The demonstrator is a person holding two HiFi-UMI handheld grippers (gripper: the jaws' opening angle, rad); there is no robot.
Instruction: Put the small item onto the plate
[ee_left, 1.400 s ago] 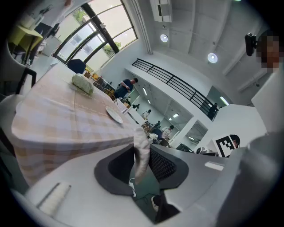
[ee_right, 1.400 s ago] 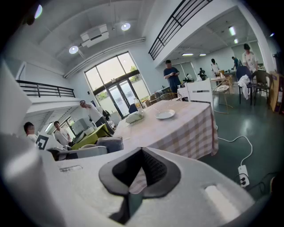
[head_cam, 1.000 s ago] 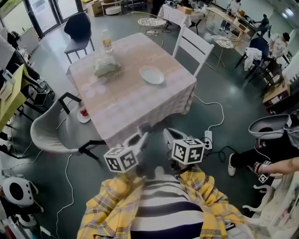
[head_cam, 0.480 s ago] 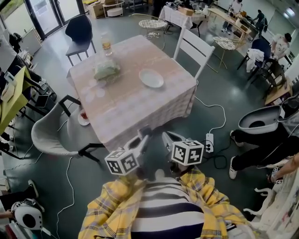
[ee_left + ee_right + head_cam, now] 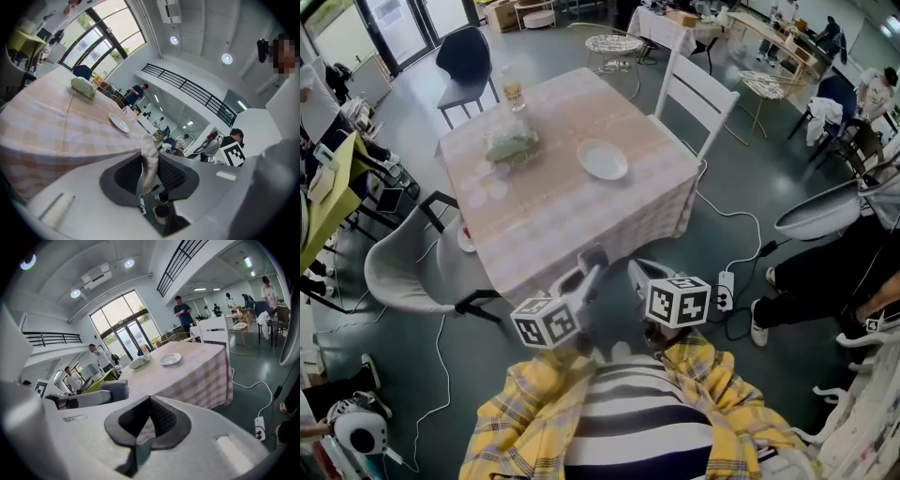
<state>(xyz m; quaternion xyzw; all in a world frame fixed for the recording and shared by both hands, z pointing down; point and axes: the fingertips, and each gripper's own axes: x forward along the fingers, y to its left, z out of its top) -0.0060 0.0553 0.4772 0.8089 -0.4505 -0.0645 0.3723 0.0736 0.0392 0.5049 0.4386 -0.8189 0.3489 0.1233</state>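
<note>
A white plate (image 5: 602,159) lies on the checked table (image 5: 572,220), right of its middle. A clear bag with green contents (image 5: 512,143) lies to the plate's left, with a bottle (image 5: 514,91) behind it. Both grippers hang in front of my chest, short of the table's near corner and well away from the plate. My left gripper (image 5: 589,270) stands slightly open with nothing between its jaws; past them the left gripper view shows the plate (image 5: 119,123) and the bag (image 5: 83,87). My right gripper (image 5: 636,274) is shut and empty, and its view shows the plate (image 5: 170,359) far ahead.
A grey chair (image 5: 408,272) stands at the table's left, holding a small dish with something red (image 5: 467,234). A white chair (image 5: 698,94) is at the far right side and a dark chair (image 5: 464,61) behind. A power strip (image 5: 725,286) and cables lie on the floor; a person's legs (image 5: 811,286) are at right.
Both grippers keep their place and jaw stance. The person at the right edge has shifted, and the table sits slightly differently in the head view.
</note>
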